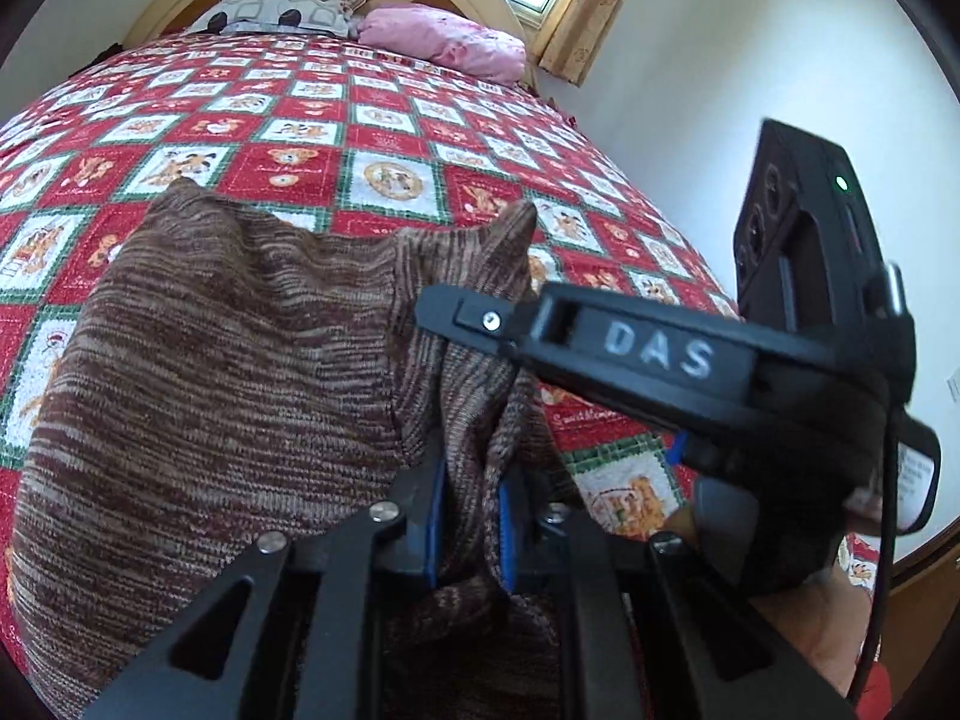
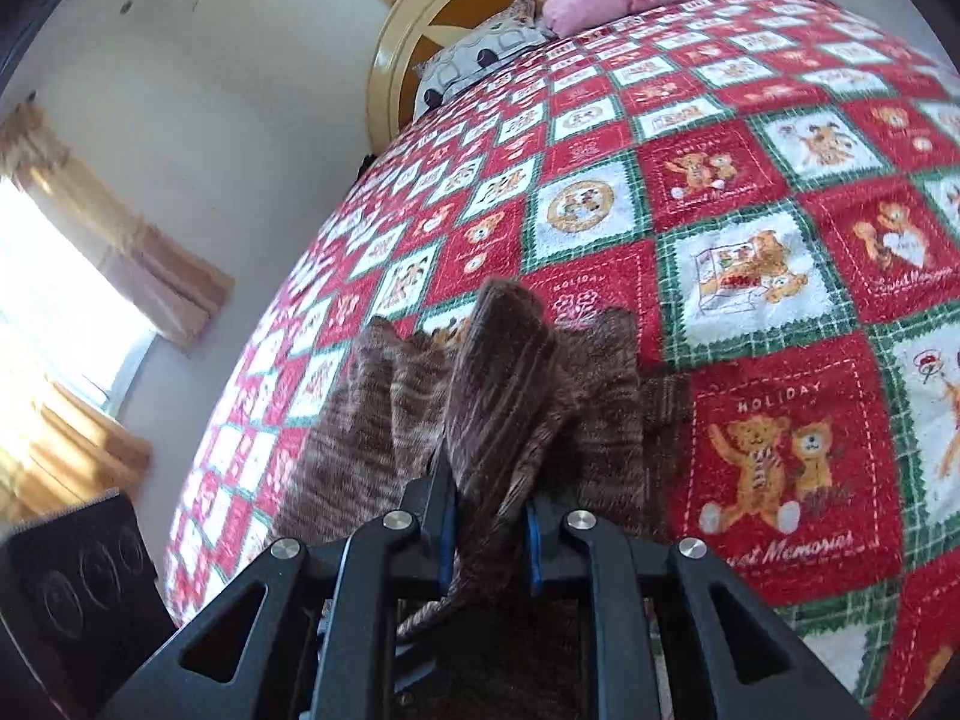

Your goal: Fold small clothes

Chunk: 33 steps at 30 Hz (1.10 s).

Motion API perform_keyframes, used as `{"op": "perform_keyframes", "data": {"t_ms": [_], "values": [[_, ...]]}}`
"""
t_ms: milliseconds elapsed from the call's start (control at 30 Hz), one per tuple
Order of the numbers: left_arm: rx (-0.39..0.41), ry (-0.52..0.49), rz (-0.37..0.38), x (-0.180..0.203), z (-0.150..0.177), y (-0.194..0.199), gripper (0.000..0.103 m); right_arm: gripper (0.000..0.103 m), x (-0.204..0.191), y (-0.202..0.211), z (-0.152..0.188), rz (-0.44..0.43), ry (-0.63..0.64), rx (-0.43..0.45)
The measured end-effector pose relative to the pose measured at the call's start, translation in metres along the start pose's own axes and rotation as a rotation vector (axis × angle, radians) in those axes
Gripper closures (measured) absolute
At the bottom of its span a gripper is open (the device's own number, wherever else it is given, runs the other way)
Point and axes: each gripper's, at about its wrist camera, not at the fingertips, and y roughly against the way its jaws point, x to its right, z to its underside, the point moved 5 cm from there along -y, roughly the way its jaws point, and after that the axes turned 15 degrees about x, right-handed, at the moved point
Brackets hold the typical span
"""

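Note:
A brown striped knit garment (image 1: 228, 360) lies bunched on the bed. My left gripper (image 1: 471, 531) is shut on a fold of it at its near edge, cloth pinched between the blue pads. The right gripper's black body marked DAS (image 1: 660, 354) crosses just to the right, its tip at the garment's upper corner. In the right wrist view, my right gripper (image 2: 489, 519) is shut on a raised ridge of the same garment (image 2: 510, 372), which stands up between the jaws. The left gripper's black housing (image 2: 78, 588) shows at lower left.
The bed carries a red, white and green teddy-bear quilt (image 1: 372, 138) (image 2: 750, 210). A pink pillow (image 1: 444, 39) and a grey patterned pillow (image 1: 276, 12) lie by the round headboard (image 2: 408, 42). A white wall (image 1: 750, 60) and curtained windows (image 2: 54, 312) flank the bed.

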Motion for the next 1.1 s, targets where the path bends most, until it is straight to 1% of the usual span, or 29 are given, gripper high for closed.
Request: {"op": "perform_keyframes", "data": {"t_ms": [100, 167, 267, 300, 333, 400, 433, 567, 800, 1100], "values": [[-0.005, 0.001, -0.008, 0.004, -0.004, -0.003, 0.087, 0.085, 0.001, -0.004, -0.005, 0.011, 0.009, 0.01], [0.0, -0.011, -0.006, 0.009, -0.006, -0.005, 0.087, 0.085, -0.005, -0.002, -0.01, 0.035, 0.067, 0.035], [0.001, -0.043, -0.005, 0.014, -0.003, -0.009, 0.087, 0.085, -0.011, 0.005, -0.017, 0.027, 0.119, 0.076], [-0.002, -0.053, -0.01, 0.014, -0.001, -0.012, 0.086, 0.085, -0.008, 0.007, -0.019, 0.037, 0.13, 0.084], [-0.006, -0.058, -0.013, 0.013, 0.001, -0.015, 0.086, 0.085, -0.003, 0.006, -0.018, 0.065, 0.145, 0.08], [-0.013, -0.064, -0.013, 0.014, 0.002, -0.016, 0.082, 0.085, 0.006, 0.001, -0.013, 0.126, 0.183, 0.059], [-0.016, -0.068, -0.012, 0.014, 0.002, -0.016, 0.082, 0.085, 0.011, -0.001, -0.008, 0.143, 0.194, 0.047], [-0.017, -0.082, -0.006, 0.013, 0.002, -0.012, 0.082, 0.085, 0.018, 0.003, -0.007, 0.139, 0.147, 0.062], [-0.024, -0.053, 0.01, 0.009, 0.004, -0.017, 0.082, 0.085, 0.015, -0.001, -0.002, 0.192, 0.201, 0.055], [-0.006, -0.091, -0.004, 0.013, 0.006, -0.018, 0.082, 0.085, 0.018, -0.001, 0.0, 0.196, 0.197, 0.066]]}}
